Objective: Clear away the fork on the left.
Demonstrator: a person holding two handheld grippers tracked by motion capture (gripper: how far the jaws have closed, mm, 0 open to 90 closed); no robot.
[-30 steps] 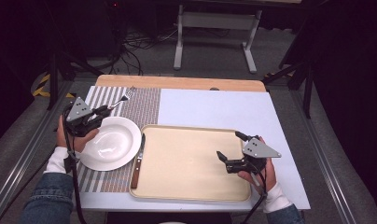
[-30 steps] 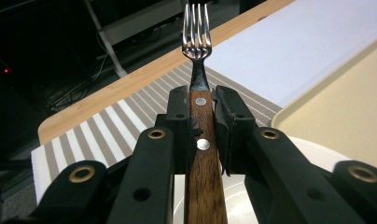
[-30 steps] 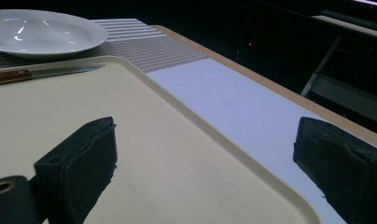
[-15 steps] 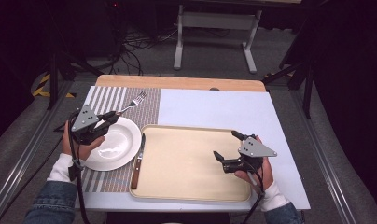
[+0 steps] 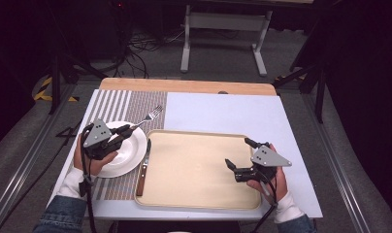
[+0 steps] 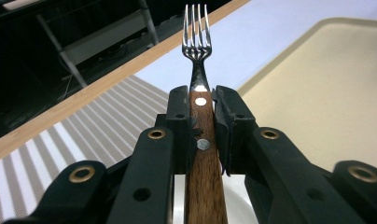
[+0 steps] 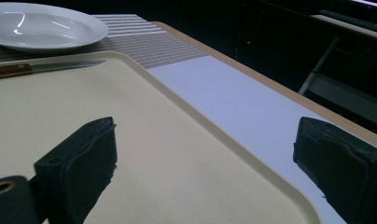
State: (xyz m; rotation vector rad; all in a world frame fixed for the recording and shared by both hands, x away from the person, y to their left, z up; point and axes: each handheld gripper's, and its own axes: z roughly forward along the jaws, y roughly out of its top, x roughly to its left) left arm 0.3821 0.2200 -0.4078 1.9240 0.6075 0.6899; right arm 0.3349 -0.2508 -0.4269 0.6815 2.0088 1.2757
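High view: the left gripper (image 5: 123, 131) clamps the fork (image 5: 149, 115) by its handle above the white plate (image 5: 128, 160); the tines reach up and right over the striped placemat (image 5: 136, 99). The right gripper (image 5: 238, 154) hovers with jaws apart over the beige tray (image 5: 194, 170).

Left gripper view: the fork (image 6: 198, 70) has a wooden, riveted handle pinched between the jaws, its long axis straight ahead, steel tines pointing away.

Right gripper view: the jaws stand wide apart, nothing between them.

**Where things sit on the tabletop**

The tray (image 5: 199, 167) lies mid-tabletop (image 5: 223, 109). A knife (image 5: 143, 167) rests along its left rim. Left of that, the plate (image 5: 123, 160) sits on a placemat (image 5: 136, 104). The left tool (image 5: 123, 131) holds a fork (image 5: 150, 115) above the plate's far edge. The right tool (image 5: 237, 155) hangs over the tray's right part.
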